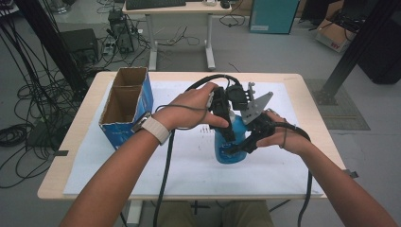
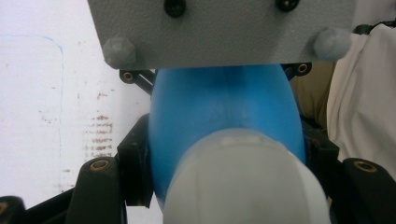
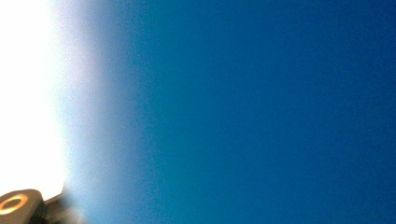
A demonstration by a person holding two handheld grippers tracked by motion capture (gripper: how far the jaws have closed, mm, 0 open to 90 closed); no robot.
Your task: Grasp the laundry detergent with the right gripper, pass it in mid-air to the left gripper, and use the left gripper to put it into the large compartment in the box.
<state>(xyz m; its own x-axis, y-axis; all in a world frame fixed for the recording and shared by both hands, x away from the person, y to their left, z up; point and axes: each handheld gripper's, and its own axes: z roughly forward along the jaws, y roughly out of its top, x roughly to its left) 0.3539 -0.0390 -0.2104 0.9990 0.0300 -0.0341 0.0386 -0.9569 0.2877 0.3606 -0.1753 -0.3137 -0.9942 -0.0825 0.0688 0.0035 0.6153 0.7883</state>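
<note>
A blue bottle (image 1: 230,144) is being held upright on a white sheet (image 1: 142,161) that is covering the table (image 1: 71,146), with both grippers closed on it.

The left gripper (image 1: 226,124) is being brought down from above, gripped by the left hand (image 1: 191,109). In the left gripper view its jaws are being pressed against the two sides of the bottle (image 2: 224,116), just under the pale cap (image 2: 243,182); the cap is lying nearest the camera, between the jaw roots, and the blue body is running away past the jaw tips. Beyond those tips the grey plate (image 2: 224,30) of the other gripper is being seen, crossing over the bottle.

The right gripper (image 1: 246,142) is being held by the right hand (image 1: 283,135) and is being pushed in from the side, low on the bottle. Its jaws are being squeezed onto the body there. In the right gripper view the bottle (image 3: 257,112) is sitting so close between the jaws that it is being shown as a blurred blue wall, with a bright strip of sheet (image 3: 23,93) at one edge.

A cardboard box (image 1: 126,105) with an open top is standing well apart from both sets of jaws, out beyond the left wrist.
</note>
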